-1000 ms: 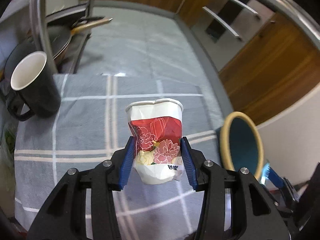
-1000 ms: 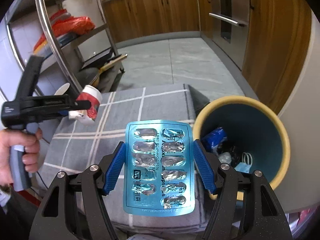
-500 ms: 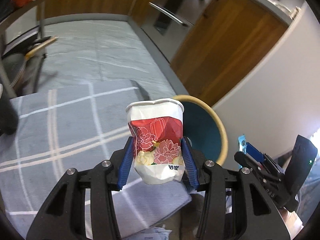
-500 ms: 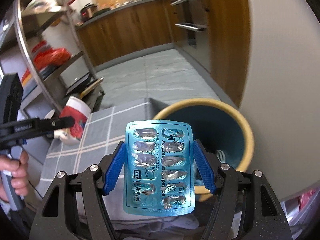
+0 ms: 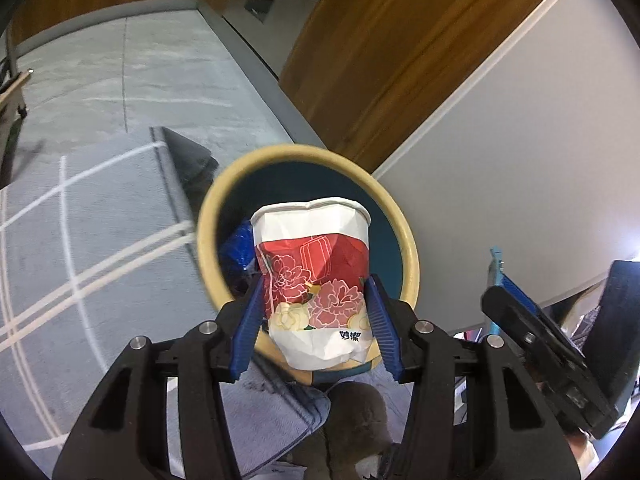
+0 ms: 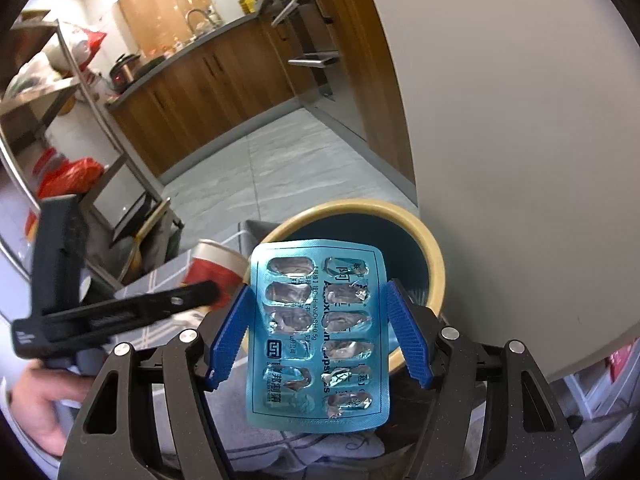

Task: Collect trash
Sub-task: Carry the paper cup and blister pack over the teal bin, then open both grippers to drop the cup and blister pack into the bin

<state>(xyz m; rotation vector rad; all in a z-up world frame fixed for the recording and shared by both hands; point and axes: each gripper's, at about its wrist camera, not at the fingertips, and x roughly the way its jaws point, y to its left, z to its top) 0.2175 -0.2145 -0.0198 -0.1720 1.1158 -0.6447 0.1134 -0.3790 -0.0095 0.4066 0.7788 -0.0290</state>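
Note:
My left gripper (image 5: 316, 312) is shut on a crumpled paper cup (image 5: 316, 276), white with red flowers, held upright just above the near rim of a round bin (image 5: 208, 224) with a tan rim and teal inside. My right gripper (image 6: 320, 332) is shut on an empty blue blister pack (image 6: 316, 332), held flat-on in front of the same bin (image 6: 436, 264). In the right wrist view the left gripper (image 6: 132, 312) and its cup (image 6: 216, 268) show at the left. The right gripper (image 5: 552, 352) shows at the right of the left wrist view.
The bin holds some trash, with a blue wrapper (image 5: 236, 248) showing. A grey checked cloth (image 5: 80, 264) covers the table left of the bin. A white wall (image 5: 520, 160) stands right of it. Wooden cabinets (image 6: 208, 84) and a metal rack (image 6: 80, 92) stand behind.
Both grippers have swung right toward the bin. The cup now hangs in front of the bin's mouth, and the blister pack is closer to it. The black mug has left the left wrist view.

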